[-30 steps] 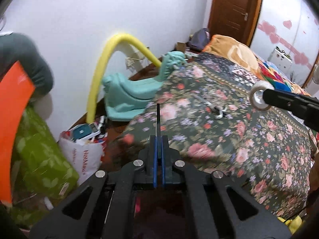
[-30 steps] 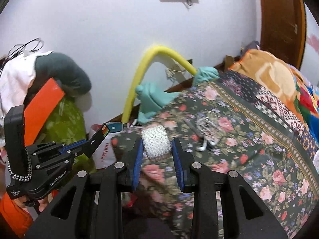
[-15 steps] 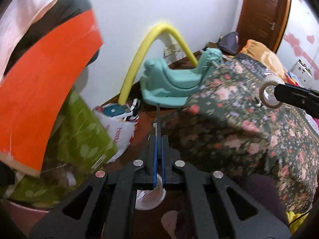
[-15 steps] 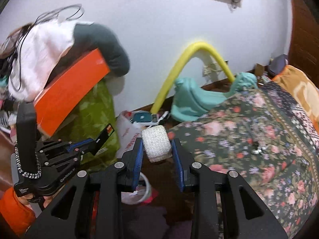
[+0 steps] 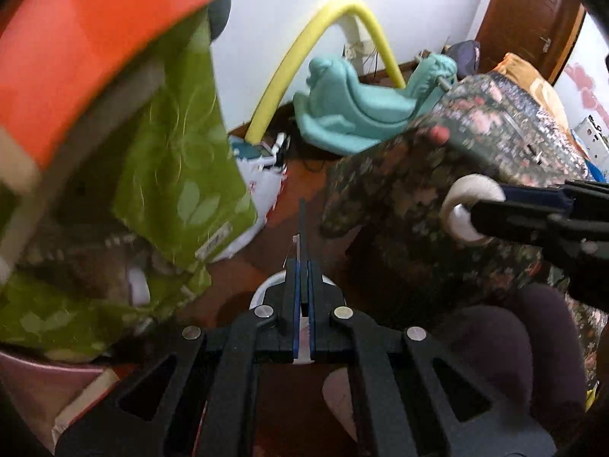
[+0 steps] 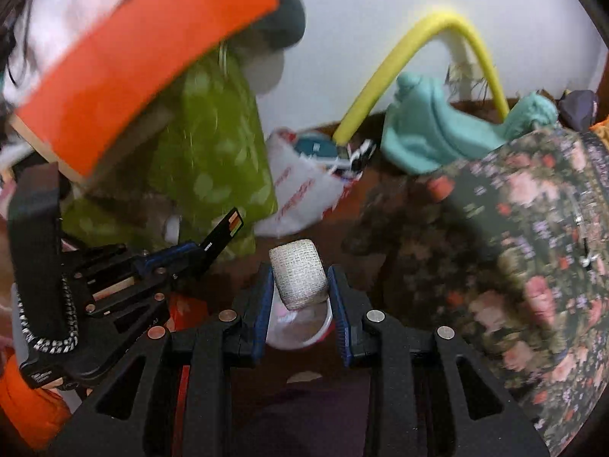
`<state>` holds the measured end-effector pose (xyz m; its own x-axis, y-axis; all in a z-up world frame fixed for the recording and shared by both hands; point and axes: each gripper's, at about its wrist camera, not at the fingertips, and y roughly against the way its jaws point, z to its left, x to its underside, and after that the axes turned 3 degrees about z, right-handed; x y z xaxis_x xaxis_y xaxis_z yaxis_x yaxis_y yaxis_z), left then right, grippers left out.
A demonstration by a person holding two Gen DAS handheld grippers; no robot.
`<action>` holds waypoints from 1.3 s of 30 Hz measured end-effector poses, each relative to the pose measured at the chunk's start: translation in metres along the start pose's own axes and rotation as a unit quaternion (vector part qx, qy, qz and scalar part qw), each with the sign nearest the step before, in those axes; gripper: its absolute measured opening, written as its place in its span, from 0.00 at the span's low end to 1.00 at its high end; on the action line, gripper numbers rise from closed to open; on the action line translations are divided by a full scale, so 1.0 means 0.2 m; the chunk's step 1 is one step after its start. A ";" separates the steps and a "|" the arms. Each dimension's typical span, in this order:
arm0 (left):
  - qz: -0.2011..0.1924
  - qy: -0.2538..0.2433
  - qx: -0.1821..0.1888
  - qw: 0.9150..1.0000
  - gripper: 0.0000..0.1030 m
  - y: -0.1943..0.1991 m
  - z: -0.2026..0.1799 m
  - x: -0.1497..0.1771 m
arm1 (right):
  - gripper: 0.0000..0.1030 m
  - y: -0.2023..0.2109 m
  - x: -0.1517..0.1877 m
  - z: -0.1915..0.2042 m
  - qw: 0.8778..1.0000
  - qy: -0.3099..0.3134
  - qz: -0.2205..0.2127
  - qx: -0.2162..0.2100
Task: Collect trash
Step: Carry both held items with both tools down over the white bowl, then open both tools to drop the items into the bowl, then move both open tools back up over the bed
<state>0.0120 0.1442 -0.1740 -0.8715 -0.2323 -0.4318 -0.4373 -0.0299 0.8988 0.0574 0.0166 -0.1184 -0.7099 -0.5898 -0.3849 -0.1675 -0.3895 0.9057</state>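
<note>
No legible text; red print on white bag (image 6: 300, 194) blurred.

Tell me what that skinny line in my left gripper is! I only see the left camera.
Observer: In the right wrist view it is a flat black card with coloured patches near its tip, pinched in the left gripper.
Operator: Is the white ring on the side a doughnut?
Observer: No. It is a roll of woven, bandage-like wrap, clamped by its flat ends between the blue pads of the right gripper.
Operator: What's under it?
Observer: A white round container with a red rim shows just below the roll, between the right gripper's fingers.
</note>
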 end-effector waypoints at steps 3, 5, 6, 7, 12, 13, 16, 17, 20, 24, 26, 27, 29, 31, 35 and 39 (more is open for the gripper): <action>0.023 0.009 0.006 1.000 0.02 -0.09 0.05 0.05 | 0.26 -0.15 0.00 0.03 0.999 -0.005 0.041 -0.015; 0.040 0.014 0.008 0.999 0.02 -0.18 0.07 0.09 | 0.26 -0.25 0.00 0.06 0.998 -0.005 0.066 -0.018; 0.047 0.018 0.008 0.999 0.02 -0.21 0.09 0.10 | 0.26 -0.29 0.00 0.07 0.997 -0.005 0.077 -0.019; 0.055 0.023 0.007 0.998 0.02 -0.24 0.10 0.11 | 0.26 -0.33 0.00 0.09 0.996 -0.003 0.087 -0.018; 0.090 0.058 0.011 0.994 0.02 -0.40 0.19 0.19 | 0.26 -0.51 -0.02 0.14 0.991 0.006 0.131 -0.016; 0.092 0.060 0.010 0.994 0.02 -0.42 0.20 0.19 | 0.26 -0.53 -0.03 0.14 0.991 0.006 0.136 -0.017; 0.108 0.079 0.019 0.991 0.02 -0.49 0.23 0.21 | 0.26 -0.60 -0.04 0.17 0.989 0.015 0.149 -0.006; 0.111 0.084 0.023 0.990 0.02 -0.50 0.24 0.20 | 0.27 -0.61 -0.05 0.18 0.988 0.018 0.153 -0.003; 0.102 0.085 0.031 0.991 0.02 -0.51 0.24 0.19 | 0.27 -0.64 -0.06 0.19 0.986 0.023 0.163 -0.001; 0.108 0.081 0.024 0.991 0.18 -0.51 0.22 0.15 | 0.37 -0.64 -0.07 0.18 0.985 0.026 0.169 0.009; 0.103 0.077 0.018 0.991 0.20 -0.50 0.22 0.14 | 0.38 -0.63 -0.07 0.17 0.986 0.023 0.164 0.008; 0.102 0.074 0.016 0.992 0.20 -0.49 0.21 0.14 | 0.38 -0.62 -0.07 0.16 0.986 0.022 0.163 0.006; 0.098 0.061 0.007 0.993 0.20 -0.47 0.20 0.14 | 0.38 -0.58 -0.06 0.15 0.988 0.019 0.156 0.004; 0.094 0.054 0.003 0.994 0.20 -0.44 0.18 0.13 | 0.38 -0.53 -0.06 0.14 0.989 0.020 0.146 0.006; 0.084 0.044 -0.004 0.995 0.20 -0.37 0.15 0.11 | 0.38 -0.44 -0.05 0.11 0.992 0.021 0.127 0.006; 0.066 0.041 -0.004 0.997 0.20 -0.28 0.09 0.07 | 0.38 -0.31 -0.05 0.06 0.995 0.016 0.100 0.005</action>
<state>0.0197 0.1607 -0.2322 -0.9005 -0.3131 -0.3019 -0.3176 -0.0007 0.9482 0.0657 0.0554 -0.1694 -0.7079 -0.6766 -0.2028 -0.0332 -0.2549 0.9664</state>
